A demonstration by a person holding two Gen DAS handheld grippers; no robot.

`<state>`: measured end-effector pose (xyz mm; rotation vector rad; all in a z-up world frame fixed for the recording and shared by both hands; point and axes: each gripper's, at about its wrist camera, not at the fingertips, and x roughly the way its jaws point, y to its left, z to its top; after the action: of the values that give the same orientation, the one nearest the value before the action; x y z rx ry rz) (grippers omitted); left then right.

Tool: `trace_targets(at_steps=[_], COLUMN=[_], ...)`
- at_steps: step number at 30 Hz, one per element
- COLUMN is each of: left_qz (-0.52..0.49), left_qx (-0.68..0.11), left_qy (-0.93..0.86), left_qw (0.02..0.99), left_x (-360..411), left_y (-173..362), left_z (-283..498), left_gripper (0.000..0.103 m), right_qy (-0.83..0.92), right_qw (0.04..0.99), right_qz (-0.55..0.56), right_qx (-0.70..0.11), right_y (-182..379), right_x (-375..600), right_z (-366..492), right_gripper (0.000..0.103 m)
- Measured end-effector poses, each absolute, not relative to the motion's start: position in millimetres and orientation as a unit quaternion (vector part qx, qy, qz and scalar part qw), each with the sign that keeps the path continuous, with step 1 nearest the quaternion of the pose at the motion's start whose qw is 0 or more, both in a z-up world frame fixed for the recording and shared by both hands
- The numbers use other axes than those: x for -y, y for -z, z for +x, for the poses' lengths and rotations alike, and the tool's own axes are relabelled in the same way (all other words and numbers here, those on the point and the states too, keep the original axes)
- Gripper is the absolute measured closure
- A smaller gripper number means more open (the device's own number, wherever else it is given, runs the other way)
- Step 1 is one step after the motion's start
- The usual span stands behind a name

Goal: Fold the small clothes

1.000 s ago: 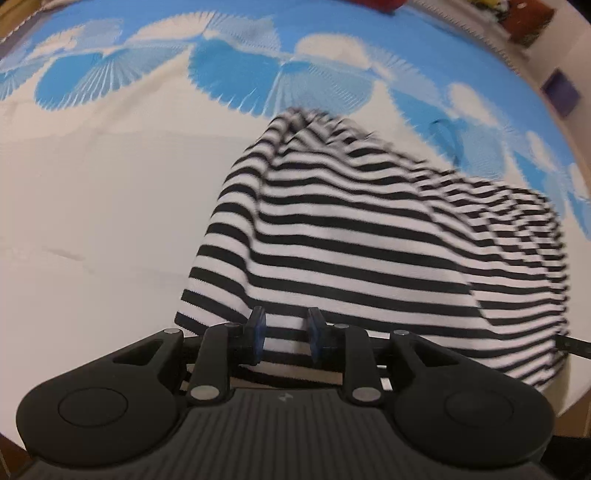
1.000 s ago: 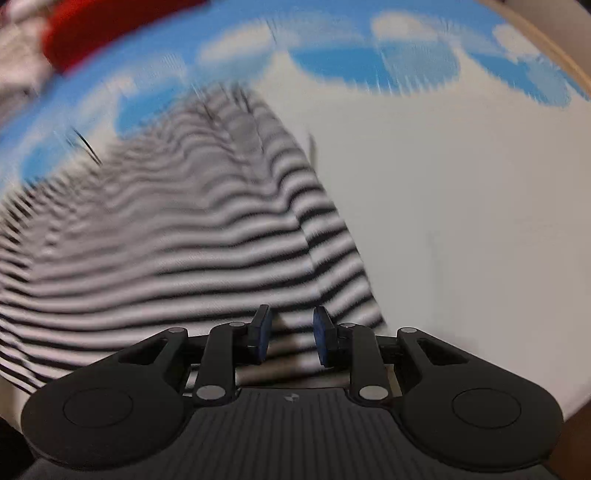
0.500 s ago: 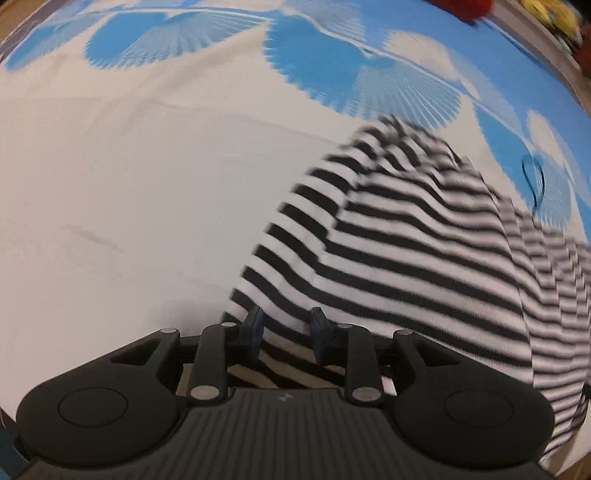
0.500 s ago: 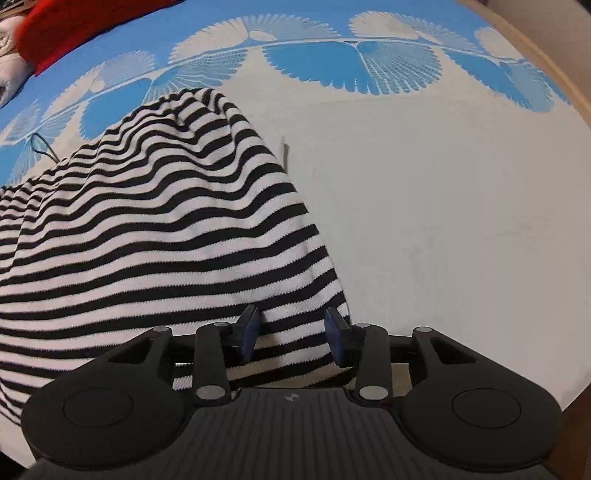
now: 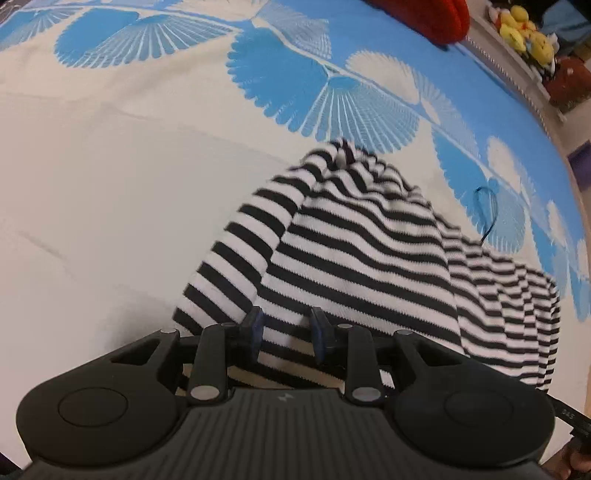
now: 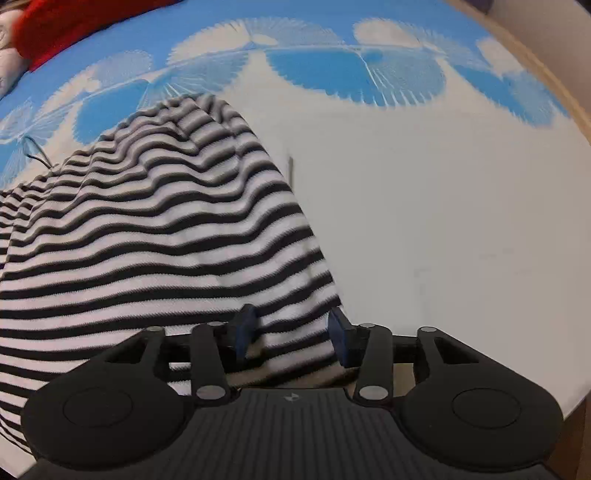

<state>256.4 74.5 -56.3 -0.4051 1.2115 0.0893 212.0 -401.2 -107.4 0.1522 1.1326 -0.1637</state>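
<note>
A black-and-white striped garment [image 5: 369, 254] lies bunched on the white and blue cloth [image 5: 110, 177]. My left gripper [image 5: 286, 334] holds its near edge, with the striped fabric running between the blue pads. In the right wrist view the same garment [image 6: 159, 236] spreads left. My right gripper [image 6: 291, 334] has its jaws wide apart over the garment's near right corner, which lies loose between them.
A red cushion [image 5: 424, 14] and yellow soft toys [image 5: 524, 26] sit at the far edge. A thin dark cord [image 5: 484, 218] lies on the cloth beyond the garment. The red item [image 6: 74, 22] shows far left in the right view. The table edge [image 6: 576, 107] curves at right.
The right gripper's jaws have opened wider and let go of the garment's corner. The left gripper stays shut on the edge and has shifted, so the garment sits further right in its view.
</note>
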Motion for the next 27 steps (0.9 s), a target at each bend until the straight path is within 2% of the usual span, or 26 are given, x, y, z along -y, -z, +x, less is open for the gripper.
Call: trace_targets(at_steps=[6,9,18,24,27], left_qz=[-0.168,-0.134,-0.115,-0.021,-0.034], left_qx=[-0.521,-0.517,-0.504,-0.429,-0.380], left_qy=[-0.044,-0.052,-0.057,-0.063,-0.049], left_qw=[0.836,0.844,0.854,0.901,0.923], left_x=[-92,-97,-112,-112,-126], left_y=[31,24,14,-31,-64], left_z=[238,230,202,173,149], left_gripper=[0.073,0.073,0.073,0.073,0.073], right_qy=[0.054,0.051,0.054,0.057,0.052], right_qw=[0.870,0.874,0.885,0.904,0.915], right_qz=[0.072,0.064,0.064,0.057,0.072], right_qx=[-0.486,-0.479,-0.458,-0.420,-0.393], right_y=[83,77,64,47,35], right_x=[406,405,396,382,375], right_z=[196,189,166,151,140], right_gripper=[0.055,0.055,0.055,0.055,0.055])
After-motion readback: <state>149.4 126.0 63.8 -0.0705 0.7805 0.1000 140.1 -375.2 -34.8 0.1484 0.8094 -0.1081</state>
